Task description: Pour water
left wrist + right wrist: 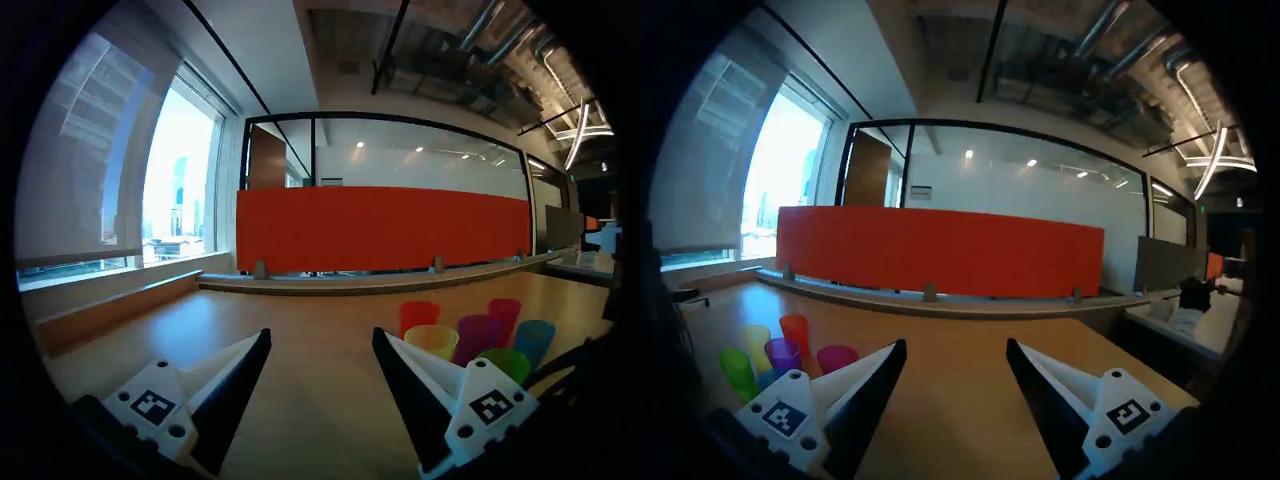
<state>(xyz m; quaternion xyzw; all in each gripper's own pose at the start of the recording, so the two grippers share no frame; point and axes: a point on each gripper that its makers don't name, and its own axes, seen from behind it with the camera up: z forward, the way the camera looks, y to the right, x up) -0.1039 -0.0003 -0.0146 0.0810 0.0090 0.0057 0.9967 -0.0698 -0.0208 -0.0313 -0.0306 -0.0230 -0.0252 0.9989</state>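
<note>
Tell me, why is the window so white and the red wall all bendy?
In the right gripper view the window is washed out white by daylight glare; in the left gripper view it is bright, yet buildings outside show. The fisheye lens bends the red wall in the right gripper view and the window's frame in the left gripper view.
</note>
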